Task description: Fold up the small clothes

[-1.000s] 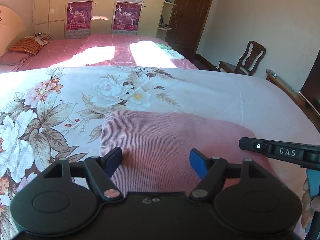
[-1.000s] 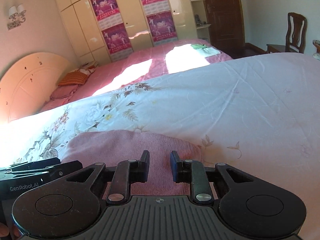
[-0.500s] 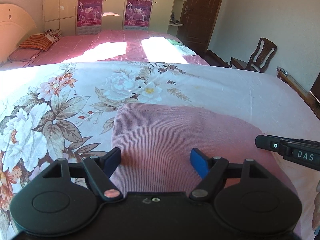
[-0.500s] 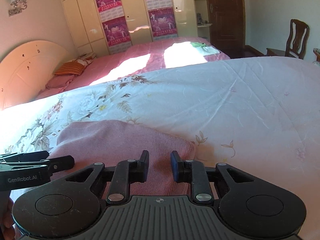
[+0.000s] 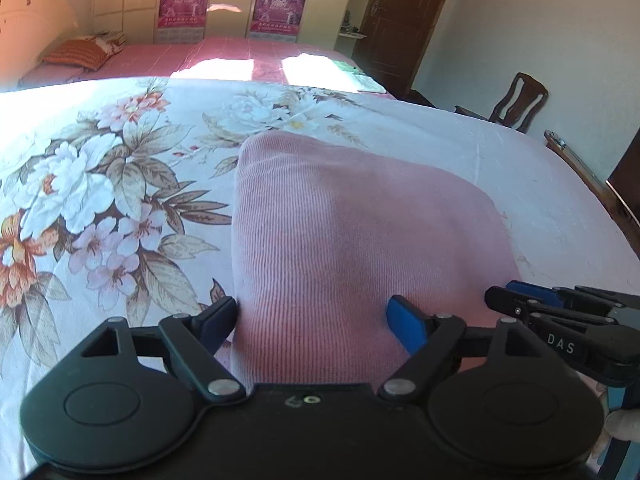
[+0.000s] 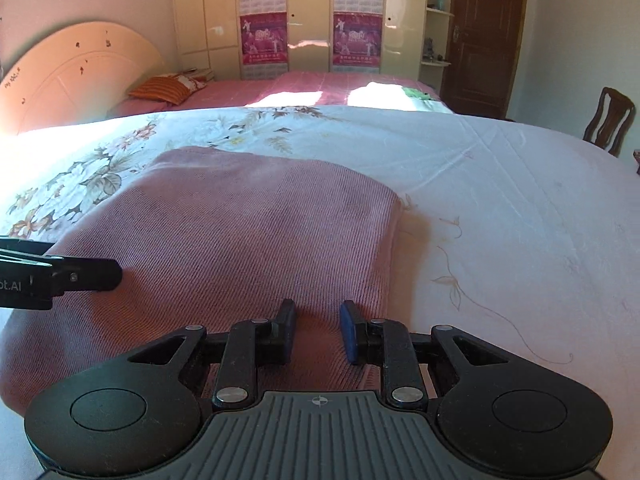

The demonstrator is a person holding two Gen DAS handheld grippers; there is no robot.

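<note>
Ok, L to R. Floral bedsheet (image 5: 100,184) covers the near bed, big flower print on the left side, plain pale on the right. Pink ribbed garment (image 5: 340,232) lies flat on it, roughly centred in front of both grippers, folded edge on its left side in the left wrist view, rounded far corners.

Left gripper (image 5: 312,316): jaws wide apart and they have just been opening further. Garment sits between the fingers; left finger sits right at the cloth's left edge, blue right pad over the cloth. No pinch, cloth isn't gathered between them.

Right gripper (image 6: 318,328): jaws narrow, small gap showing between the 2 pads, pink cloth visible through the gap. Tips are over the garment's near right part, close to its right edge. Can't tell if the tips touch the fabric; nothing is clamped. It shows in the left wrist view too, low right, tips at the garment's right side, "DAS" on its body.

Bkgd: 2nd bed w/ pink cover (image 6: 320,88), striped pillow (image 6: 168,90), wardrobe w/ posters (image 6: 312,16), dark door (image 6: 484,32), wooden chair (image 5: 516,100) far right.
</note>
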